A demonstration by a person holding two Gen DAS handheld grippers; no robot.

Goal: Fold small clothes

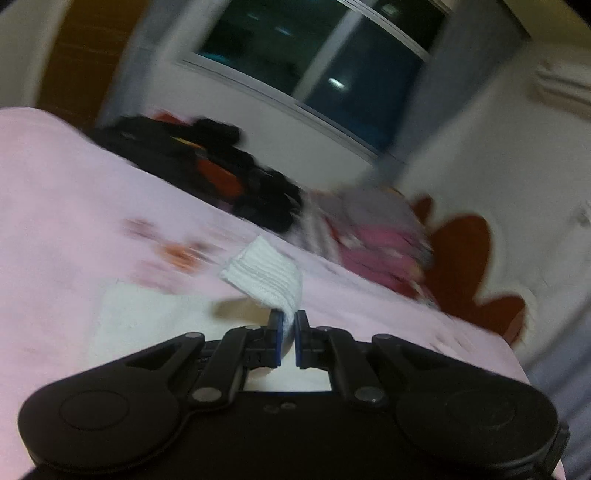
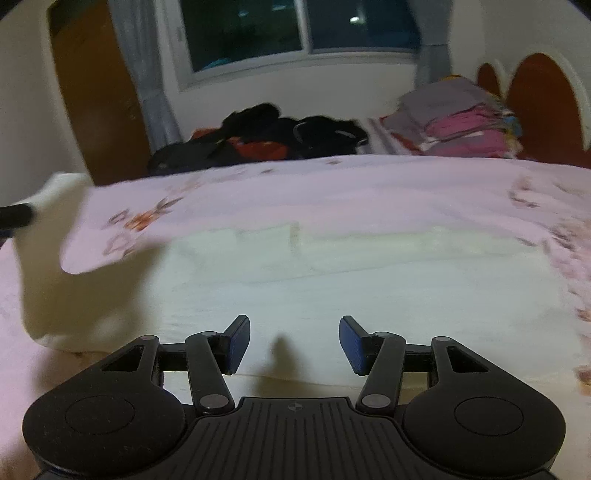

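Observation:
A white garment (image 2: 332, 280) lies spread on the pink flowered bedsheet (image 2: 369, 192). Its left end (image 2: 55, 258) is lifted off the bed and hangs in the air. My left gripper (image 1: 290, 319) is shut on a ribbed white edge (image 1: 266, 273) of that garment, which sticks up past the fingertips. In the right wrist view the left gripper (image 2: 14, 216) shows as a dark shape at the left border, against the raised cloth. My right gripper (image 2: 294, 332) stands open low over the near edge of the garment, with nothing between its blue pads (image 2: 238, 343).
A pile of dark and orange clothes (image 2: 280, 136) lies at the far side of the bed. A stack of folded grey and pink clothes (image 2: 465, 122) sits at the far right by the red-brown headboard (image 2: 539, 103). A window (image 2: 295, 26) is behind.

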